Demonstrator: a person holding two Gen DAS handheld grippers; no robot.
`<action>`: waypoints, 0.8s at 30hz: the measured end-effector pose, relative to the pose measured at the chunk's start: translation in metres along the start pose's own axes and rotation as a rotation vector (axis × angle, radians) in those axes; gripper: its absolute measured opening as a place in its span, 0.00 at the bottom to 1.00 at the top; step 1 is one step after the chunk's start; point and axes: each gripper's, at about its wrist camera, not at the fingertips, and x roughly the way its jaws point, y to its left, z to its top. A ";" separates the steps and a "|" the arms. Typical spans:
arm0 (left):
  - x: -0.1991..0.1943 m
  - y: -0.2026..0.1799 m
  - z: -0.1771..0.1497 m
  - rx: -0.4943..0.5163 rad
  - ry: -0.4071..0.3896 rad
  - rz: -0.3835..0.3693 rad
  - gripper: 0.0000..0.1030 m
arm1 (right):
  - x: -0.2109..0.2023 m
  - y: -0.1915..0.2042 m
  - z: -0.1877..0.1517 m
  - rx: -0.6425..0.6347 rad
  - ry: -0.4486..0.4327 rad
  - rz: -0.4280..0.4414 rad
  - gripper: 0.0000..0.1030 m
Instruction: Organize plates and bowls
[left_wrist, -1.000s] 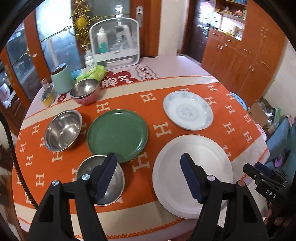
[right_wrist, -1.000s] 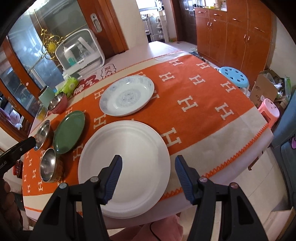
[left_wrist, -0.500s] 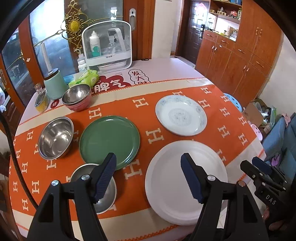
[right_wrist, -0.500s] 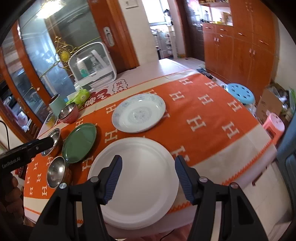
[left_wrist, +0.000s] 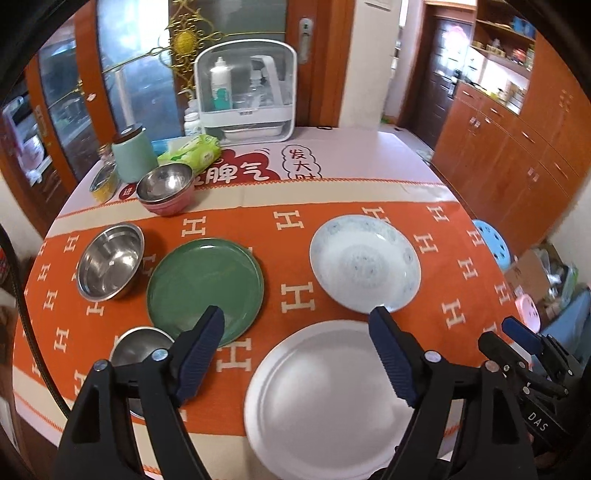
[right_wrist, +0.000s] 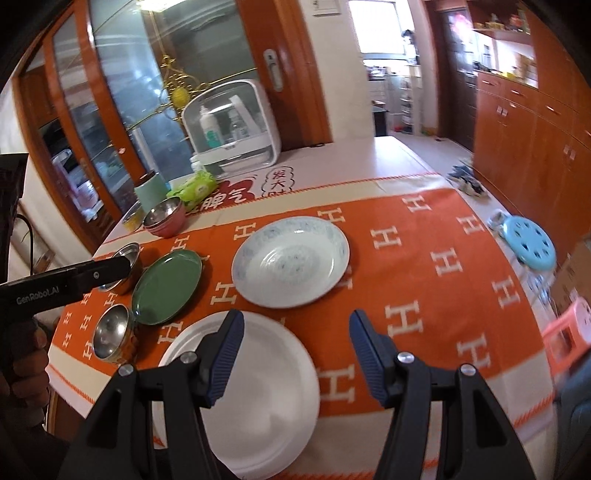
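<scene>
**Ana:** Orange cloth (left_wrist: 295, 221) with white H marks covers most of the round table, and everything to be sorted is still spread out on it. Nothing is picked up yet.

**Ben:** Where does each piece sit?

**Ana:** Nearest us is the big white plate (left_wrist: 325, 398). Beyond it is the patterned plate (left_wrist: 364, 262), and to its left the green plate (left_wrist: 205, 288). One steel bowl (left_wrist: 110, 266) is just left of the green plate, and a small steel bowl (left_wrist: 142, 341) sits at the near left, almost touching the green plate's rim. A pink bowl (left_wrist: 166, 192) with a steel one nested inside stands at the far left.

**Ben:** And the claws?

**Ana:** The left gripper (left_wrist: 295, 350) hangs above the table with nothing between its jaws, which have just been opening wider. The right gripper (right_wrist: 295, 354) is also open and empty, hovering over the near edge of the white plate (right_wrist: 243, 391).

**Ben:** So how would you start?

**Ana:** My guess is stack by size. The white plate is the widest, so it should be the base and stay put. Take the patterned plate (right_wrist: 290, 260) by its near rim, one pad under the lip and one on top, lift it clear before moving sideways, then lower it centred.

**Ben:** Risks?

**Ana:** Glazed rims look slippery, and a shallow bite could let a plate tip. Nest the bowls separately, small into large.
</scene>
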 end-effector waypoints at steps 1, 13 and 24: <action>0.002 -0.003 0.001 -0.019 0.001 0.010 0.78 | 0.003 -0.004 0.003 -0.015 0.002 0.013 0.58; 0.029 -0.021 0.000 -0.194 0.014 0.103 0.78 | 0.035 -0.046 0.029 -0.171 0.053 0.116 0.58; 0.066 -0.027 -0.004 -0.322 0.081 0.121 0.78 | 0.062 -0.069 0.049 -0.203 0.102 0.180 0.58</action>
